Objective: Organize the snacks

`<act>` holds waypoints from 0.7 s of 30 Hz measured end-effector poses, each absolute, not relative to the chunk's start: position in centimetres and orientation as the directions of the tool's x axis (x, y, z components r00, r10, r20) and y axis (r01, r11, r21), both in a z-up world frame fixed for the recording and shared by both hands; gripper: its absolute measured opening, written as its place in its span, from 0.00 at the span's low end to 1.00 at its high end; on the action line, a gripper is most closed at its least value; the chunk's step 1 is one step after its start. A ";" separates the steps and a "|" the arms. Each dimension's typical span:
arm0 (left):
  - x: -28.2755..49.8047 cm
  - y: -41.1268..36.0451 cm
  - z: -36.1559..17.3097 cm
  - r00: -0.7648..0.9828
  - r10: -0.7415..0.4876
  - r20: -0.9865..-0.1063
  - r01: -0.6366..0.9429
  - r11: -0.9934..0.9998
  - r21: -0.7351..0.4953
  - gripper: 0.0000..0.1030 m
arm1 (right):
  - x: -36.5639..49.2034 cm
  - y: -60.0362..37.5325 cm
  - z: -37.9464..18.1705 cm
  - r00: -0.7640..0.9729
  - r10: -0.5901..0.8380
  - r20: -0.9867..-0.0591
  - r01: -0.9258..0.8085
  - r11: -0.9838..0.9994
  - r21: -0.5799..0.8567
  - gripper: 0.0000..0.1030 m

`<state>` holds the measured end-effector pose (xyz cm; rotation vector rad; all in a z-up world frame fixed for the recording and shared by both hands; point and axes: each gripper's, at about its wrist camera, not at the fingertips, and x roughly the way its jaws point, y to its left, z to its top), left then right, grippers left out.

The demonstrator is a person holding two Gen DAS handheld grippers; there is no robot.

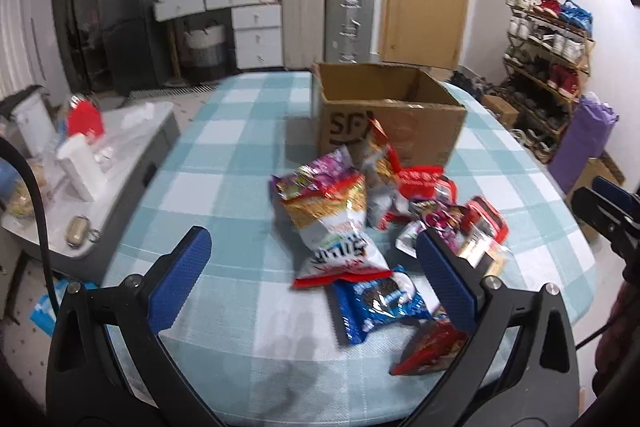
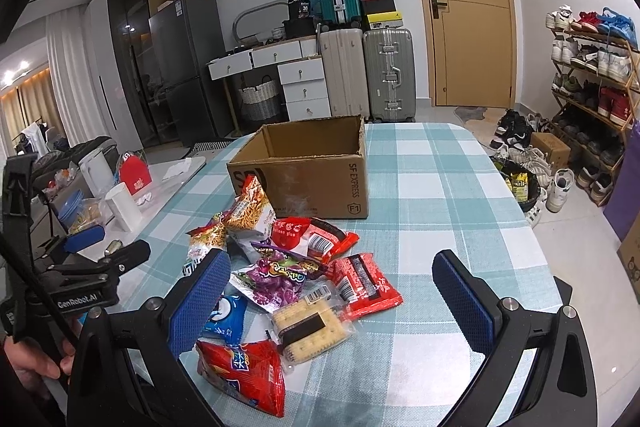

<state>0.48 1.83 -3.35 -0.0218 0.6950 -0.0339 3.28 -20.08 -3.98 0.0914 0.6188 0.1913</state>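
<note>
A pile of snack packets lies on the checked tablecloth in front of an open cardboard box point(image 1: 392, 115) point(image 2: 308, 171). The pile holds a large chips bag point(image 1: 332, 227), a blue Oreo pack point(image 1: 376, 303) point(image 2: 224, 315), a cracker pack point(image 2: 312, 323), a purple candy bag point(image 2: 280, 279), red packets point(image 2: 368, 283) and a red bag point(image 2: 244, 375). My left gripper point(image 1: 312, 279) is open and empty, just above the near side of the pile. My right gripper point(image 2: 332, 299) is open and empty over the pile's near right side. The box looks empty inside.
A grey side table point(image 1: 132, 155) with a white cup, a red bag and clutter stands left of the table. Suitcases, drawers and a door stand behind. A shoe rack point(image 2: 592, 83) and shoes are on the right. My left gripper also shows in the right wrist view point(image 2: 92, 263).
</note>
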 end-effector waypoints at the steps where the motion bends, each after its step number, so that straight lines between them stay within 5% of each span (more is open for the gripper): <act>1: 0.6 1.8 -3.7 0.761 -0.061 -0.646 0.042 0.998 -0.045 0.99 | 3.2 -20.2 -4.1 0.797 0.208 -0.567 -0.152 0.978 0.144 1.00; 21: 6.0 4.4 -7.8 0.697 -0.145 -0.702 0.080 0.989 -0.125 0.99 | 4.4 -20.5 -7.0 0.753 0.291 -0.589 -0.197 0.955 0.220 1.00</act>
